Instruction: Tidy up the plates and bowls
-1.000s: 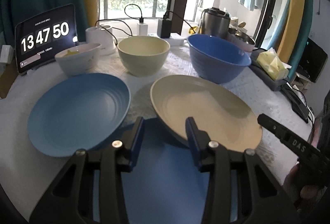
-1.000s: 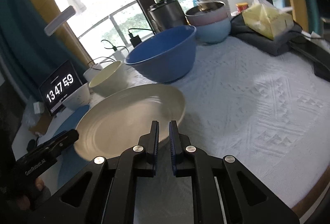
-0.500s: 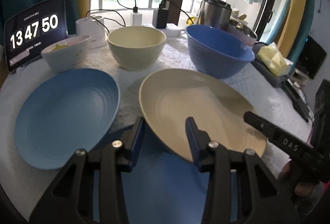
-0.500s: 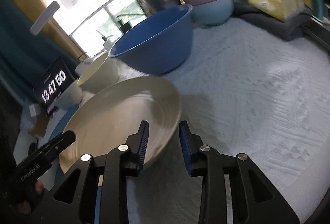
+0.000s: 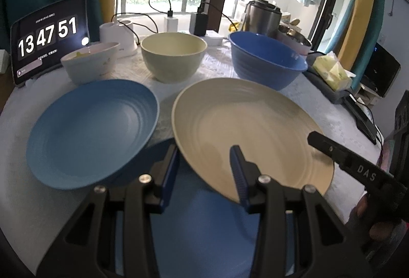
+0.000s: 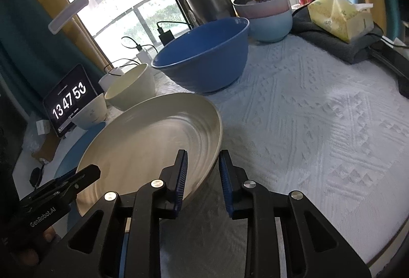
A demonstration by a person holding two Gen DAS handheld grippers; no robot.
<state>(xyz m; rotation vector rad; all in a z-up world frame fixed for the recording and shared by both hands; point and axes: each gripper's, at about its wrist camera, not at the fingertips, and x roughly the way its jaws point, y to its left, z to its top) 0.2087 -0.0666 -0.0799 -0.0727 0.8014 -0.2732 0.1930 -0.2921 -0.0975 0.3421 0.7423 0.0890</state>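
A cream plate (image 5: 245, 129) lies tilted, its near edge resting on a dark blue plate (image 5: 194, 221); it also shows in the right wrist view (image 6: 153, 147). A light blue plate (image 5: 89, 129) lies to its left. Behind stand a white bowl (image 5: 89, 63), a cream bowl (image 5: 173, 55) and a big blue bowl (image 5: 265, 60). My left gripper (image 5: 205, 170) is open, jaws astride the cream plate's near rim. My right gripper (image 6: 202, 175) is open, jaws astride the plate's right rim; one of its fingers (image 5: 345, 160) shows in the left wrist view.
A tablet clock (image 5: 48, 40) stands at the back left, with chargers and cables behind the bowls. A steel pot (image 6: 209, 1), stacked pastel bowls (image 6: 265, 17) and a yellow tissue pack (image 6: 340, 17) on a grey cloth sit at the back right. White textured cloth (image 6: 319, 124) covers the table.
My right gripper has opened from shut on the cream plate's rim and let it go. The left gripper stayed open at the plate's near edge.
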